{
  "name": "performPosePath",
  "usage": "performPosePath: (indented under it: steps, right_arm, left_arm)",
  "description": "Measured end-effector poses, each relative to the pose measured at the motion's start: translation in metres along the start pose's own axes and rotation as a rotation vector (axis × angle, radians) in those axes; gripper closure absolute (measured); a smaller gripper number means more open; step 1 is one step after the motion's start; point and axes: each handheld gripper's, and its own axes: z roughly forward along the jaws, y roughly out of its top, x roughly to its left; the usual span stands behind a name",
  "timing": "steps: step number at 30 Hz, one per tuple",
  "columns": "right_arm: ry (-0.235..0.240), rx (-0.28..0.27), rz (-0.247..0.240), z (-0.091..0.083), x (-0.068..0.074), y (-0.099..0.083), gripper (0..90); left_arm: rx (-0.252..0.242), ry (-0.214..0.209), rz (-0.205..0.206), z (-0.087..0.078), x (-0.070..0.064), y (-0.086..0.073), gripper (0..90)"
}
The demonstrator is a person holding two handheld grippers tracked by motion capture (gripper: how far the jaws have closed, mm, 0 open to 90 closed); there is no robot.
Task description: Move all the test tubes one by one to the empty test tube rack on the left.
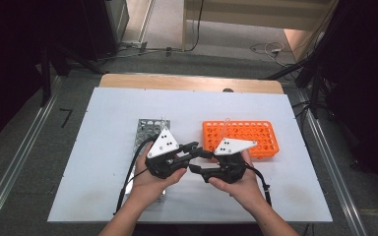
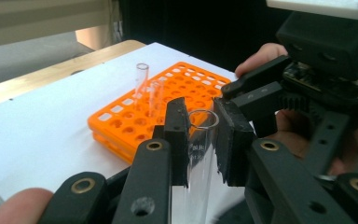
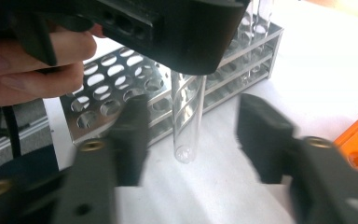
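The left gripper (image 2: 200, 140) pinches a clear test tube (image 2: 199, 158) upright, just beside the orange rack (image 2: 168, 93); the right gripper (image 3: 191, 140) faces it, jaws spread around the tube's lower end, not touching; a metal rack (image 3: 121, 88) stands behind.

A laboratory-style workspace is suggested, probably a recording bench set up inside a larger room. A white board (image 1: 103, 147) is laid over a wooden table (image 1: 192, 81), and two test-tube racks are set on it: an orange plastic rack (image 1: 258, 135) and a perforated metal rack (image 3: 135, 88). Clear glass tubes (image 2: 142, 84) are stood in the orange rack. Metal rails (image 1: 15, 162) and loose cables (image 1: 268, 49) are seen on the grey floor around the table.
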Motion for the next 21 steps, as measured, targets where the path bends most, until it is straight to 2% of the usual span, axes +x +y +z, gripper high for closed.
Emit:
performPosePath:
  steps: [3, 6, 9, 11, 12, 17, 21]
  right_arm:
    - [-0.008, -0.015, -0.011, -0.003, -0.002, 0.001, 17.9]
    - [0.012, -0.023, -0.031, -0.007, -0.004, 0.001, 9.3]
    - [0.019, -0.045, -0.033, -0.015, -0.008, -0.001, 6.7]
    - [0.000, -0.058, -0.031, -0.020, -0.011, -0.002, 4.3]
    - [-0.011, -0.059, -0.028, -0.023, -0.012, -0.003, 0.4]
    - [-0.038, -0.076, -0.007, -0.038, -0.022, -0.013, 0.0]
    - [-0.089, -0.075, 0.016, -0.047, -0.028, -0.023, 0.0]
  left_arm:
    - [-0.008, 0.000, -0.007, -0.001, 0.006, 0.004, 76.3]
    - [-0.012, 0.006, -0.011, -0.001, 0.012, 0.008, 76.3]
    - [-0.016, 0.015, -0.008, -0.002, 0.018, 0.012, 76.3]
    - [-0.020, 0.021, -0.007, -0.001, 0.021, 0.014, 76.4]
    - [-0.019, 0.024, -0.009, -0.002, 0.023, 0.014, 76.3]
    - [-0.034, 0.043, -0.025, -0.003, 0.032, 0.012, 76.3]
    - [-0.040, 0.057, -0.032, -0.004, 0.039, 0.012, 76.3]
